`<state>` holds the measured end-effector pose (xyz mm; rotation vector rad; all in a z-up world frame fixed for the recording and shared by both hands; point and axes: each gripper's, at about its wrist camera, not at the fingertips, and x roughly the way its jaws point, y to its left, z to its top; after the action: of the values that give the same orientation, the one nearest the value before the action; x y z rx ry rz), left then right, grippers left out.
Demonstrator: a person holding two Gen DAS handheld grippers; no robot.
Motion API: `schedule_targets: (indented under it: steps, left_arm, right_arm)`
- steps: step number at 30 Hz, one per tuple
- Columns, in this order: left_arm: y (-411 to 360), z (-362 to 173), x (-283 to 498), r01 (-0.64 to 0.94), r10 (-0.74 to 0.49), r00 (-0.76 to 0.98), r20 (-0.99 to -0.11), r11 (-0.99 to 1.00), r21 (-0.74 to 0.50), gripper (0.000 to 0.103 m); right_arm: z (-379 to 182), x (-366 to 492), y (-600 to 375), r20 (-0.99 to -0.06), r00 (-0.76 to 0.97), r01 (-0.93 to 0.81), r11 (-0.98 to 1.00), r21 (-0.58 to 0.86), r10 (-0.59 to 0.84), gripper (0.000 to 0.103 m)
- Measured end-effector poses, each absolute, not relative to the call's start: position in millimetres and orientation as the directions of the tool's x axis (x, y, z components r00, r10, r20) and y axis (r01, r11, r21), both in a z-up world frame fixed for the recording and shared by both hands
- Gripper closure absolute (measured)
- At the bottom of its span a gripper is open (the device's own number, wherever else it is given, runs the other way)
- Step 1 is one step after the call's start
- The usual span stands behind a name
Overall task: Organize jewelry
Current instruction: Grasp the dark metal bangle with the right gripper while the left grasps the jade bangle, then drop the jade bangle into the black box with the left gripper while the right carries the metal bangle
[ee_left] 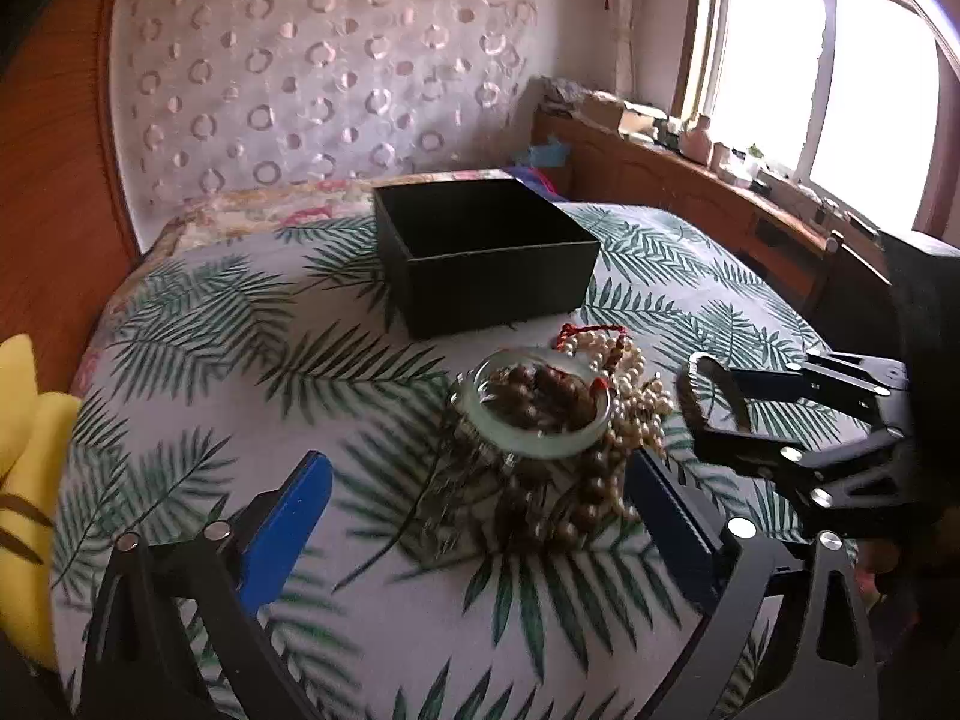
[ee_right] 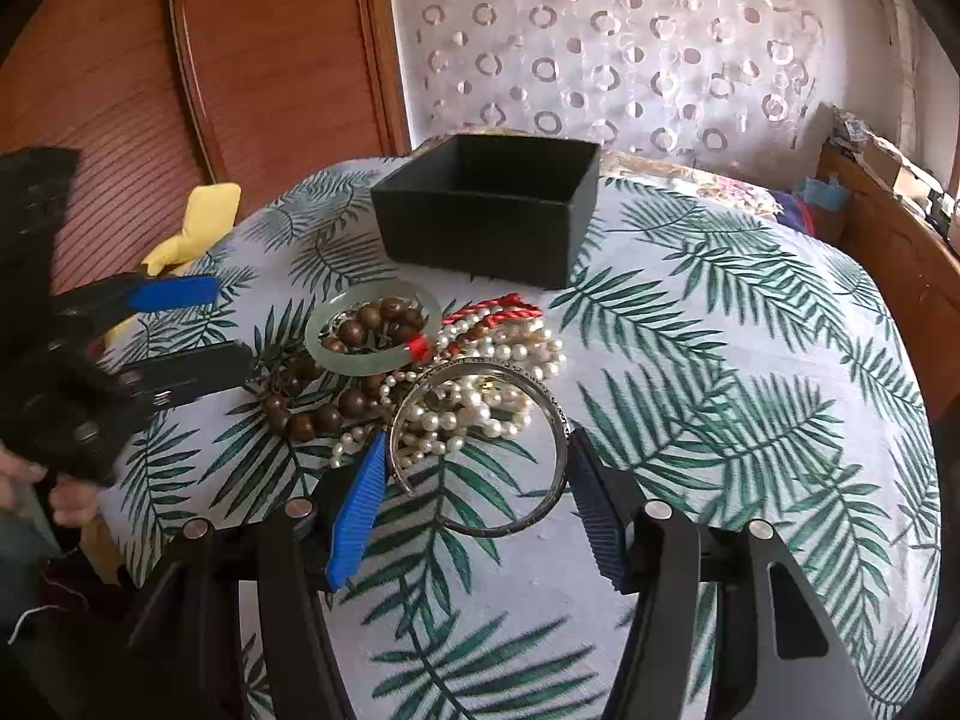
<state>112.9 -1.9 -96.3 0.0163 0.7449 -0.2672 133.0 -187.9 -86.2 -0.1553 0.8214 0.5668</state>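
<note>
A heap of jewelry lies on the palm-leaf cloth (ee_right: 720, 360): a pale green jade bangle (ee_right: 372, 354) (ee_left: 540, 444), brown wooden beads (ee_right: 312, 414) (ee_left: 540, 396), pearl strands (ee_right: 504, 354) (ee_left: 642, 396), a red cord (ee_right: 498, 309) and a silver cuff bangle (ee_right: 480, 516). My right gripper (ee_right: 477, 438) (ee_left: 714, 402) straddles the cuff, its pads close on either side, with the cuff flat on the cloth. My left gripper (ee_left: 477, 462) (ee_right: 234, 324) stands open around the near side of the heap, holding nothing. Behind the heap stands an open black box (ee_left: 480, 276) (ee_right: 474, 228), which looks empty.
A yellow cloth (ee_right: 192, 228) (ee_left: 24, 450) hangs off the table's left edge beside a wooden headboard (ee_right: 120, 90). A wooden ledge (ee_left: 690, 180) crowded with small items runs under the window at the right. A person's hand (ee_right: 66, 498) grips the left tool.
</note>
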Motion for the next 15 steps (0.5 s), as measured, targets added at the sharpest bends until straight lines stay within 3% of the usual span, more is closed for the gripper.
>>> schedule_targets:
  steps: [9, 12, 15]
  left_arm:
    - [-38, -101, 146, 0.355, -0.294, 0.633, -0.717, 0.932, -0.069, 0.018]
    - [-42, -107, 159, 0.358, -0.286, 0.607, -0.742, 0.931, -0.067, 0.027]
    - [-44, -109, 166, 0.370, -0.284, 0.594, -0.753, 0.927, -0.058, 0.028]
  right_arm:
    - [-84, 128, -201, -0.718, 0.563, -0.518, 0.852, 0.079, 0.409, 0.041]
    - [-85, 128, -203, -0.718, 0.563, -0.516, 0.853, 0.081, 0.409, 0.041]
    - [-86, 128, -203, -0.718, 0.563, -0.517, 0.852, 0.081, 0.409, 0.041]
